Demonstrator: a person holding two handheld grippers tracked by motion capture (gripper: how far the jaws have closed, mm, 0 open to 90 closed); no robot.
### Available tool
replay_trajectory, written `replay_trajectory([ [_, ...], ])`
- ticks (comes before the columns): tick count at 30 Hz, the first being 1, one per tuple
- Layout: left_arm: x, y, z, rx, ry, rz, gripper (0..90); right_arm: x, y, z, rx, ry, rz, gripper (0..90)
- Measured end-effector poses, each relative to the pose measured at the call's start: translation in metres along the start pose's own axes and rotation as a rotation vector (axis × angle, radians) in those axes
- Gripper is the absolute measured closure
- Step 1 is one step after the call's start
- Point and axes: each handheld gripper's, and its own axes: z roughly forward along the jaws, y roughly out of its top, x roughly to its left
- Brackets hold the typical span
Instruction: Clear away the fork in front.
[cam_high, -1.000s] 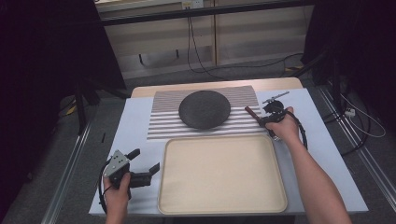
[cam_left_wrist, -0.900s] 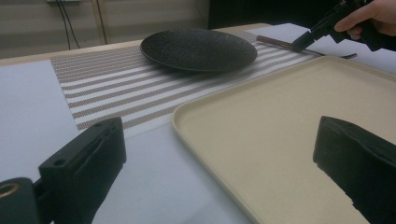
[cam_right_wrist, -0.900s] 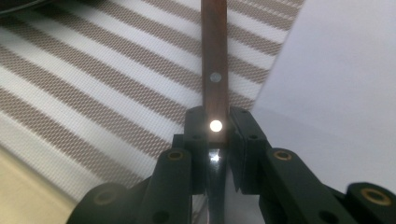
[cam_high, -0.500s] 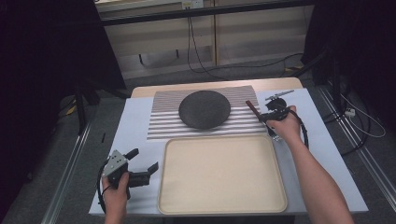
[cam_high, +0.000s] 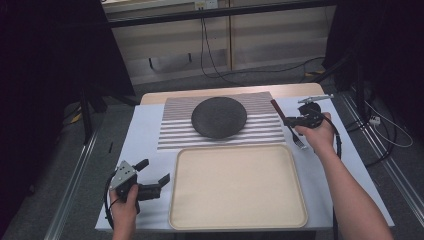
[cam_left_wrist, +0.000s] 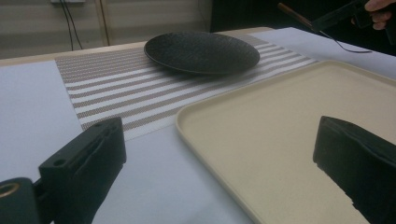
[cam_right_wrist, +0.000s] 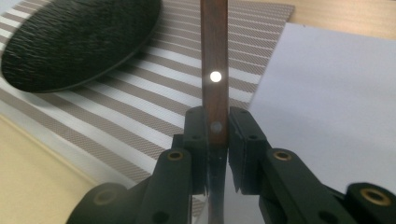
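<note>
Here the fork (cam_right_wrist: 214, 88) sits clamped between the right gripper's (cam_right_wrist: 215, 130) jaws

Looks like a lab or recording studio rather than a home. Dark curtains (cam_high: 45, 75) hung at the left and far right, closing off the work area. Bare grey floor (cam_high: 300, 75) beyond the table, crossed by loose black cables (cam_high: 210, 55). Pale panelled wall (cam_high: 240, 40) at the far side, with a power socket (cam_high: 206, 5) near its top edge. Metal rails (cam_high: 75, 175) along the floor at left and right. Small table (cam_high: 145, 120) under a white sheet, dressed like a staged dinner setting: striped placemat (cam_high: 175, 125), dark plate (cam_high: 219, 117), beige tray (cam_high: 237, 185).
</note>
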Motion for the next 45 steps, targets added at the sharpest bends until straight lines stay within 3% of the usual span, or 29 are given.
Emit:
replay_trajectory([
  [14,0.0,0.0,0.001,-0.004,-0.007,-0.024,2.8,0.042,-0.036,-0.04,-0.153,0.141,-0.024,78.4],
  [22,0.0,0.001,0.002,-0.008,-0.023,-0.039,2.8,0.063,-0.055,-0.051,-0.216,0.21,0.003,78.4],
  [24,-0.002,0.001,0.003,-0.008,-0.018,-0.041,2.8,0.07,-0.059,-0.052,-0.225,0.203,-0.027,78.4],
  [26,-0.002,0.001,0.002,-0.001,-0.017,-0.034,2.7,0.076,-0.064,-0.053,-0.246,0.234,-0.012,78.4],
  [30,-0.003,0.003,0.003,-0.006,-0.013,-0.038,2.8,0.087,-0.065,-0.051,-0.246,0.234,-0.052,78.4],
  [39,-0.005,0.006,0.005,-0.004,-0.04,-0.046,2.7,0.103,-0.07,-0.049,-0.254,0.267,-0.071,78.4],
  [45,-0.01,0.016,0.007,-0.022,-0.049,-0.051,2.7,0.111,-0.071,-0.05,-0.274,0.307,-0.067,78.4],
])
